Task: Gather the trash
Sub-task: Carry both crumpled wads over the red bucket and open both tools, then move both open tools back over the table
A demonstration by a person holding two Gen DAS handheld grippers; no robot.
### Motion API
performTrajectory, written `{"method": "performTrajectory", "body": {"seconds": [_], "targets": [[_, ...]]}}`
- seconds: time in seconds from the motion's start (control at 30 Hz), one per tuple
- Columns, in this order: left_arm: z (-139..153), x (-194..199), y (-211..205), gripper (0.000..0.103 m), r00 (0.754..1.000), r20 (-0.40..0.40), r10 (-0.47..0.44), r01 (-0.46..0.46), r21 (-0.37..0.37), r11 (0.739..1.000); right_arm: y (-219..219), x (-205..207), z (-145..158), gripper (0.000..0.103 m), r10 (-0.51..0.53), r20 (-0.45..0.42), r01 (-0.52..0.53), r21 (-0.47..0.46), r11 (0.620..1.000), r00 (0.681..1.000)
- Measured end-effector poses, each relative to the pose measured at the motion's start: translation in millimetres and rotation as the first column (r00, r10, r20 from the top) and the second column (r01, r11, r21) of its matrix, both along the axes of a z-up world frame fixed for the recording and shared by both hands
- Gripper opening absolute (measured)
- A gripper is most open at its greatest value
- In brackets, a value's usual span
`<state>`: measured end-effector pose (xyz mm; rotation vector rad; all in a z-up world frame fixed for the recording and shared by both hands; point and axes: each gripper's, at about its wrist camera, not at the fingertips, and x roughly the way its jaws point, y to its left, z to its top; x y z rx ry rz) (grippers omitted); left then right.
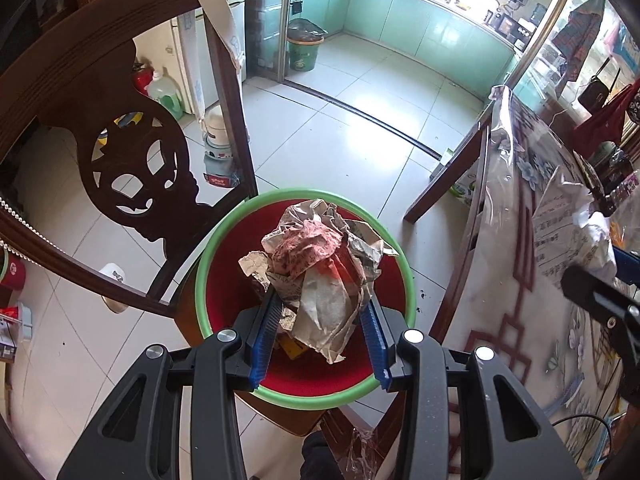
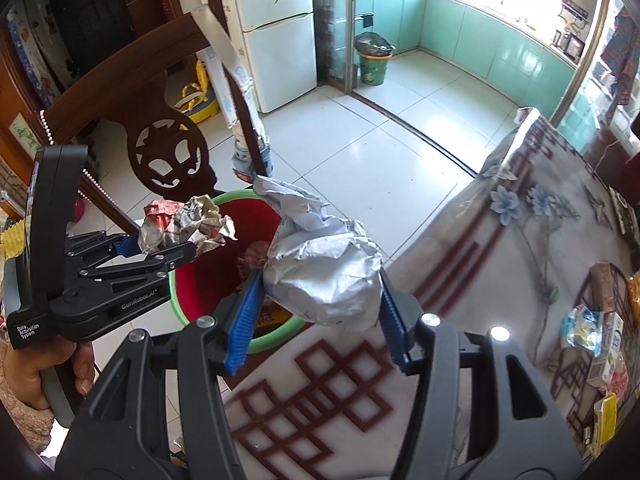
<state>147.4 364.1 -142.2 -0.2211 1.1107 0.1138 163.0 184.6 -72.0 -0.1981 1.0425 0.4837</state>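
The left gripper [image 1: 320, 316] is closed down on a crumpled brown-and-red paper wad [image 1: 320, 264], its blue pads pinching the wad from either side, and it holds that wad directly over the mouth of the red bin with the green rim [image 1: 208, 264] — so a release here should drop it inside. The right gripper [image 2: 320, 300] is likewise clamped on a crumpled white paper ball [image 2: 324, 264], but that ball hangs just past the table edge with only its far end over the bin, which lies ahead and to the left of those fingers. That is where trouble would likely start: let go now and the white ball could strike the rim and roll onto the tiled floor [image 1: 360, 128]. The left wad is loosely bunched (a flap dangles below the pads), so it may snag on a finger as the jaws part, or catch the rim near the carved wooden chair [image 1: 132, 152] that stands just beyond the bin on the left. With both grippers close together over one opening, they could also knock each other, or nudge the bin. To the right of the right gripper, the patterned table cover [image 2: 500, 248] carries more packets and wrappers [image 2: 592, 332], apparently not yet collected.
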Motion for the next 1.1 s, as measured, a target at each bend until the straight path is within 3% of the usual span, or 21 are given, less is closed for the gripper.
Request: {"method": "performTrajectory", "body": {"seconds": [0.1,0.23,0.6,0.9,1.1], "targets": [[0,1,3,0.053,1.0,0.0,0.013,-0.013,0.009,1.0,11,1,-6,0.065,0.045,-0.02,-0.045,-0.002,0.999,0.999],[4,0,5,0.065,0.999,0.02,0.027,-0.028,0.057,0.998,15,-1,-6,0.067,0.051,-0.01,-0.051,0.003,0.999,0.999],[22,-5,-4,0.066,0.998,0.07,0.006,-0.01,0.065,0.998,-21,-8,5,0.069,-0.027,0.013,0.026,0.015,1.0,1.0],[21,-7,-57,0.066,0.99,0.066,-0.127,0.126,0.021,0.992,-99,-29,-2,0.069,-0.203,-0.009,0.203,0.002,0.979,0.979],[30,-5,-121,0.066,0.963,0.082,-0.255,0.255,0.017,0.967,-198,-56,1,0.072,-0.398,0.001,0.398,-0.029,0.917,0.918]]}}
